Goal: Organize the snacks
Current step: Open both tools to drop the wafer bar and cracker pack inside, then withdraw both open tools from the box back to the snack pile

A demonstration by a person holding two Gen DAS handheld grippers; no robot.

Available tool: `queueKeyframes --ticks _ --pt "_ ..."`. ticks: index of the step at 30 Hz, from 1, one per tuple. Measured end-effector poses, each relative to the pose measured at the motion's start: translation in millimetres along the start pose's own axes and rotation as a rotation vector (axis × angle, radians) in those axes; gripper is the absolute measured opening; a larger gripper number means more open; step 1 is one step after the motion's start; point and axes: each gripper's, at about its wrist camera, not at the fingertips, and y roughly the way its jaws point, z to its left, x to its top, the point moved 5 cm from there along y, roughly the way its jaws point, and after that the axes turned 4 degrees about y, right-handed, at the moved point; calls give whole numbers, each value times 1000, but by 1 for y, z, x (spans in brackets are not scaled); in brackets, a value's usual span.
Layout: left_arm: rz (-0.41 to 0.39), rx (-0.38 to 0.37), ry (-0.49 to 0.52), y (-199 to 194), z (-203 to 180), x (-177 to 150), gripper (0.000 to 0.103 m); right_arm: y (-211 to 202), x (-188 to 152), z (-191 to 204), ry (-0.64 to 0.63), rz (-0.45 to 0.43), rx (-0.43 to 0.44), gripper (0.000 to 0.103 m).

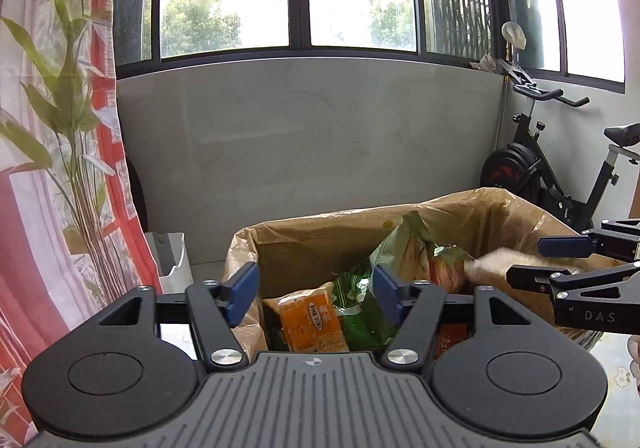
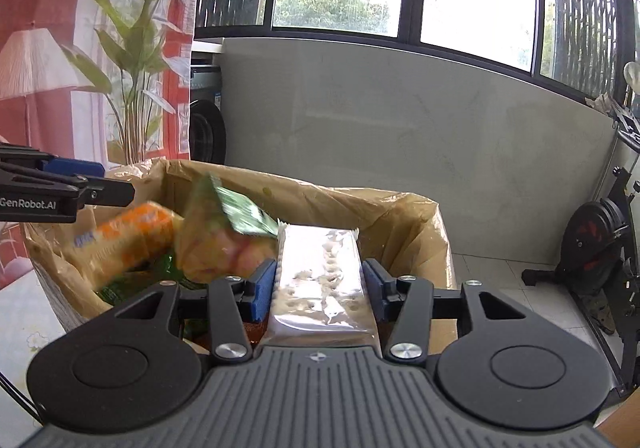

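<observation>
Over the lined cardboard box (image 2: 400,215) you have both grippers working at once. Your right gripper (image 2: 320,288) is pinching a clear-wrapped pack of crackers (image 2: 320,272) between its blue pads, the pack standing out forward above the box's near side. Your left gripper (image 1: 316,288) has its jaws spread with nothing between them, hanging above the orange packet (image 1: 312,320) and the green bags (image 1: 400,248) already heaped inside (the orange one looks blurred in the right wrist view, so it may not have settled).

The risk, as I judge it, sits with the crackers: the wrapper is slick and the pads grip only its sides, so a quick tilt could let it slide out short of the box. Let go too high and it may land on the heap and tip over the rim. The loose plastic liner (image 1: 500,207) could also snag a finger as you pull away.
</observation>
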Motion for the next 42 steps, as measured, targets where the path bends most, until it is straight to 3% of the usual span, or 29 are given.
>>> queueKeyframes --ticks 2,9,18,27,31,34,42 --pt "-9 -1 -9 -7 3 1 70 -3 -2 -2 17 -2 6 57" --pt "-10 -66 -81 -37 7 -4 70 -34 0 -7 89 -65 82 58" --pt "-55 -99 -153 -78 18 -20 69 -92 -16 -3 -34 -147 173 58" --pt "-11 -102 -187 -85 2 -59 69 -110 -52 -27 92 -162 130 59" --pt "26 -121 -199 -85 -9 -80 69 -113 -81 -27 90 -116 89 59" --pt "66 -129 -211 -85 -17 -98 69 -112 -113 -23 101 -41 105 58" --pt "156 -131 -228 -84 -30 -143 69 -107 -197 -17 85 251 158 58"
